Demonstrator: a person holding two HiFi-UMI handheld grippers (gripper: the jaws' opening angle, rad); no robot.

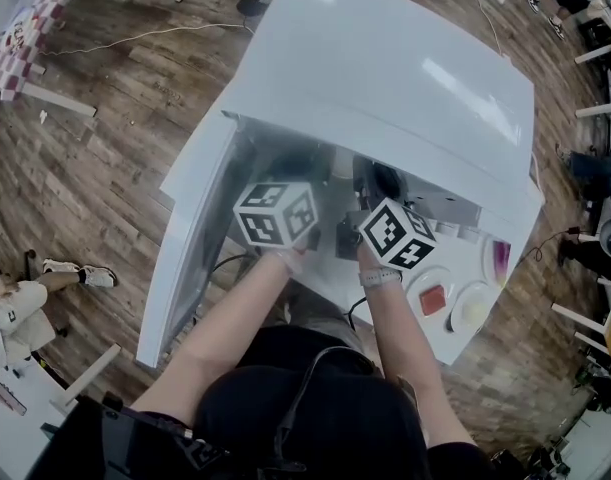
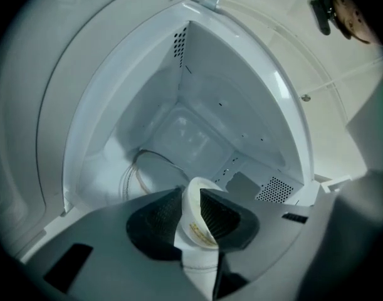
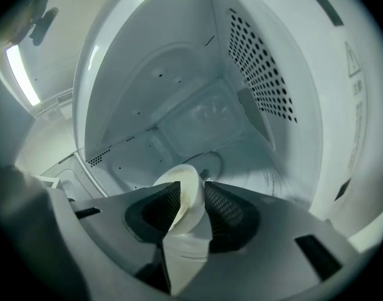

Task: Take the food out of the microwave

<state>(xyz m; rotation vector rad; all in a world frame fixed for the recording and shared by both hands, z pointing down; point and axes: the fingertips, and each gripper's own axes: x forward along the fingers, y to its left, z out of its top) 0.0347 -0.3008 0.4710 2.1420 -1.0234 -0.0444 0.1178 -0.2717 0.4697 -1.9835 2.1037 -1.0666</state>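
The white microwave [image 1: 385, 78] stands on a white table with its door [image 1: 190, 248] swung open to the left. Both grippers reach into its mouth; in the head view only their marker cubes show, left cube [image 1: 277, 214] and right cube [image 1: 397, 234]. In the left gripper view my left gripper [image 2: 194, 196] is shut on the thin rim of a white dish [image 2: 192, 221], with the bare cavity behind it. In the right gripper view my right gripper [image 3: 191, 190] is shut on the dish's rim [image 3: 186, 209] too. The dish's contents are hidden by the jaws.
On the table right of the microwave sit a plate with a red piece [image 1: 432, 296] and a white plate [image 1: 472, 308]. A turntable ring [image 2: 136, 171] lies on the cavity floor. A person [image 1: 10, 308] sits at the far left on the wooden floor.
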